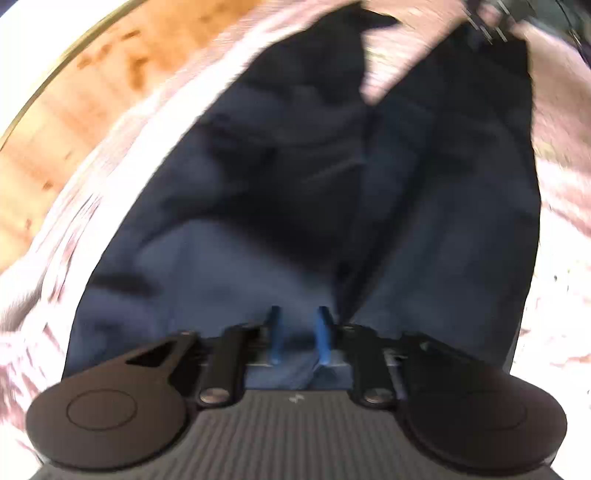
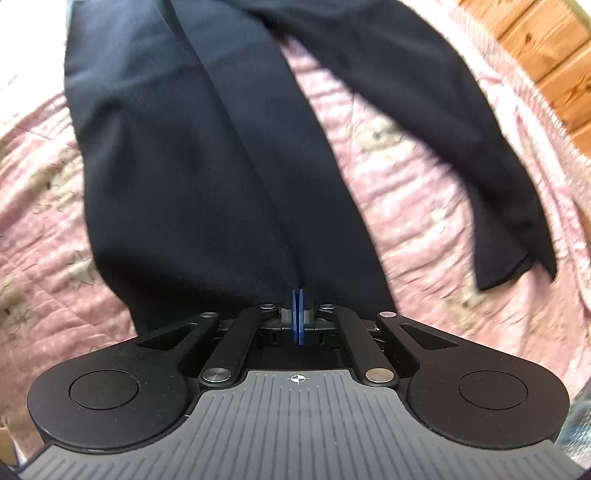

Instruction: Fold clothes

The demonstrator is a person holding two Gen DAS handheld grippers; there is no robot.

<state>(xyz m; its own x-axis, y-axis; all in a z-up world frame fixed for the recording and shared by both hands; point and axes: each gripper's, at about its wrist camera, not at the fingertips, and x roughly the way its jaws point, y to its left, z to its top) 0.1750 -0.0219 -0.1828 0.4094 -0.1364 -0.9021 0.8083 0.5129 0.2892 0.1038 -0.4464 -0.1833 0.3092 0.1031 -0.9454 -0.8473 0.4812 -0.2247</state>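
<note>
A dark navy long-sleeved garment (image 1: pixel 295 192) lies spread on a pink quilt (image 1: pixel 92 229). In the left wrist view my left gripper (image 1: pixel 298 325) sits at the near edge of the cloth, its blue fingers (image 1: pixel 275 332) a little apart with cloth between them. In the right wrist view the garment (image 2: pixel 192 158) stretches away from my right gripper (image 2: pixel 297 299), whose blue pads are pressed together on a fold of its edge. One sleeve (image 2: pixel 461 147) lies out to the right on the quilt (image 2: pixel 406 206). The left view is blurred.
Wooden boards (image 1: pixel 74 103) show beyond the quilt at the left in the left wrist view and at the upper right in the right wrist view (image 2: pixel 546 55). The other gripper's body shows faintly at the far top right of the left view (image 1: pixel 498 18).
</note>
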